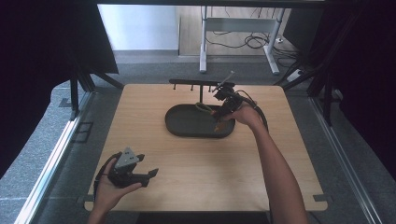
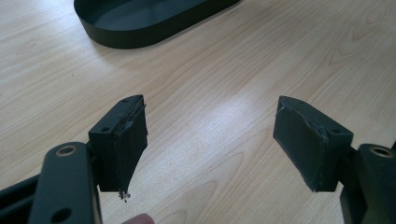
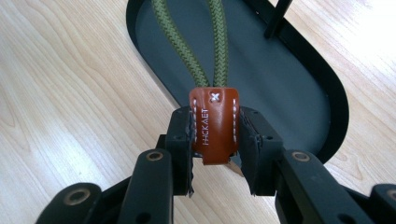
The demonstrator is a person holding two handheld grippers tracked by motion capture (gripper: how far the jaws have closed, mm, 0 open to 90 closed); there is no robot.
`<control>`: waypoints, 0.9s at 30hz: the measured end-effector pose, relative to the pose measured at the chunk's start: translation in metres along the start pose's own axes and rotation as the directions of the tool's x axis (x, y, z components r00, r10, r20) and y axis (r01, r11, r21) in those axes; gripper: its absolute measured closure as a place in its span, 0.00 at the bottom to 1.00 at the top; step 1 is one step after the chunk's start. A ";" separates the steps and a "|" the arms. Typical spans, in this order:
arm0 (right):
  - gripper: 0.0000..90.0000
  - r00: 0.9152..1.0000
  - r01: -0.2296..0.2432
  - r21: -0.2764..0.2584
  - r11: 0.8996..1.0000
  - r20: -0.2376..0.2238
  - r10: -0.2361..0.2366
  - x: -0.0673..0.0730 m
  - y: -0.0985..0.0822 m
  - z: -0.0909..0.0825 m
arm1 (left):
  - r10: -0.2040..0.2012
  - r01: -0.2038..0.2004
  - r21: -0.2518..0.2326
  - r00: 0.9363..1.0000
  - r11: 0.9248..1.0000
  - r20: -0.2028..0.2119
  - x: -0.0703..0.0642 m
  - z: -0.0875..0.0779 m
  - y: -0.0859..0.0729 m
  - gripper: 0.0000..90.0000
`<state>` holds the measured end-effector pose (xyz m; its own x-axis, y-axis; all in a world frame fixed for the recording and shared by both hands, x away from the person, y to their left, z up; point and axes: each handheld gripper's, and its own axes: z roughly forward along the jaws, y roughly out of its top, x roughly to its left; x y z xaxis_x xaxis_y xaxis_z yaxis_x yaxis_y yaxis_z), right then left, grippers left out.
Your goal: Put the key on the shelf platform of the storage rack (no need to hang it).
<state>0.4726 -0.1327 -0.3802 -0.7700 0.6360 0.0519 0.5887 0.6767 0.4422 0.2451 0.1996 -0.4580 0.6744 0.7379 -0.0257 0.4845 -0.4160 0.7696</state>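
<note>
Over the black tray (image 1: pixel 187 128), right tool (image 3: pixel 215 140) clamping a brown leather tab (image 3: pixel 214 123), arm outstretched, left tool (image 2: pixel 210 140) wide apart, low.

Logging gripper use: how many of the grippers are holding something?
1. The right gripper clamps the brown leather tab of a green cord over the black oval tray; the left gripper is open above bare table.

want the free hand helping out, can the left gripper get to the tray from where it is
Probably yes. The left gripper is open and holds nothing, and bare table lies between it and the tray. The right gripper holds the strap over the tray's far end.
</note>
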 end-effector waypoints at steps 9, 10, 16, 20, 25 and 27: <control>0.74 1.000 -0.012 -0.009 1.000 0.011 0.013 -0.003 0.004 0.004 | 0.006 -0.006 0.001 1.000 1.000 0.004 -0.002 0.001 0.001 0.29; 0.74 1.000 -0.014 -0.009 1.000 0.014 0.014 -0.004 0.004 0.004 | 0.007 -0.007 0.001 1.000 1.000 0.004 -0.002 0.001 0.001 0.29; 0.74 0.999 -0.029 -0.021 0.999 0.018 0.029 -0.007 0.006 0.007 | 0.005 -0.005 0.002 1.000 1.000 0.004 -0.002 0.001 0.000 0.29; 0.74 0.999 -0.029 -0.024 0.999 0.027 0.029 -0.009 0.007 0.011 | 0.003 -0.003 0.001 1.000 1.000 0.006 -0.002 0.002 0.000 0.29; 0.74 0.999 -0.032 -0.025 0.999 0.031 0.033 -0.011 0.008 0.014 | 0.005 -0.005 0.003 1.000 1.000 0.006 -0.002 0.002 0.000 0.29; 0.74 0.999 -0.036 -0.026 0.999 0.039 0.037 -0.012 0.009 0.016 | 0.005 -0.005 0.002 1.000 1.000 0.007 -0.002 0.002 0.000 0.29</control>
<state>0.4913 -0.1284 -0.3915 -0.7374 0.6746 0.0333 0.6096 0.6434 0.4631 0.2449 0.1966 -0.4589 0.6805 0.7323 -0.0264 0.4825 -0.4207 0.7683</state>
